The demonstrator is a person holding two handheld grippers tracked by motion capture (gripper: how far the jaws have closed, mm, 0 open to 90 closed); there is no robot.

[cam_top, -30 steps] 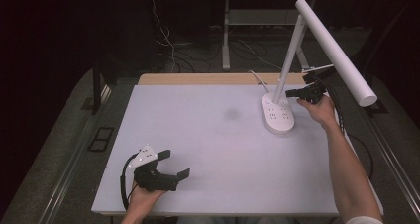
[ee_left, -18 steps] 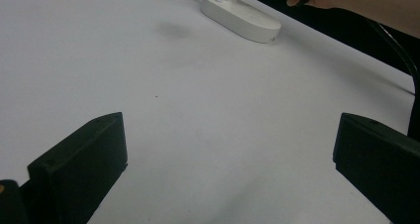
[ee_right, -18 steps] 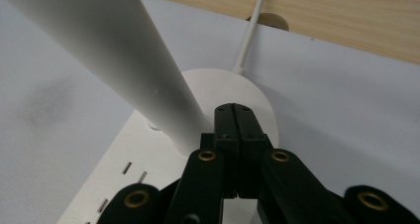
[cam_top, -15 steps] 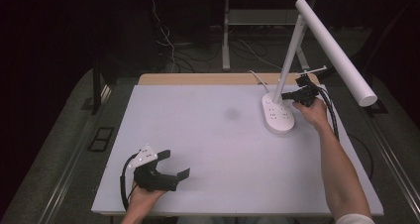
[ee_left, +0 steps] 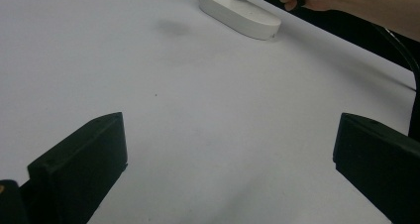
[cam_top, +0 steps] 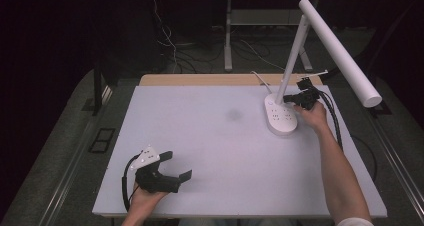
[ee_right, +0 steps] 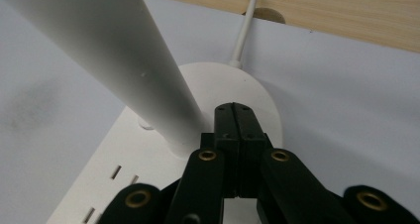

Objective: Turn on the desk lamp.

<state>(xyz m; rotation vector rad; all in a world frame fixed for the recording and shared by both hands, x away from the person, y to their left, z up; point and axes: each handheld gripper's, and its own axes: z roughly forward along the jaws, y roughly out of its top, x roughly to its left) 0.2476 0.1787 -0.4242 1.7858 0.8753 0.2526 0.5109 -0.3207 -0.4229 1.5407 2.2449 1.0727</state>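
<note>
The white desk lamp (cam_top: 282, 117) stands at the upper right of the worktop (cam_top: 220, 151). The right gripper (ee_right: 236, 116), jaws pressed together and holding nothing, is just beside the lamp's stem above its base; a second ago it was further right. The left gripper (cam_top: 176, 167), at lower left, is wide apart and empty.

Probably a lab; cable-strewn floor (cam_top: 200, 51)

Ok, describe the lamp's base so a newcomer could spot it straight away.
Start at the white table and look to its far right corner, where the white desk lamp stands. Its base is the flat oval slab under the slanted pole, beside the right gripper. Rows of plug slots on top and a white cord at the back set it apart.
</note>
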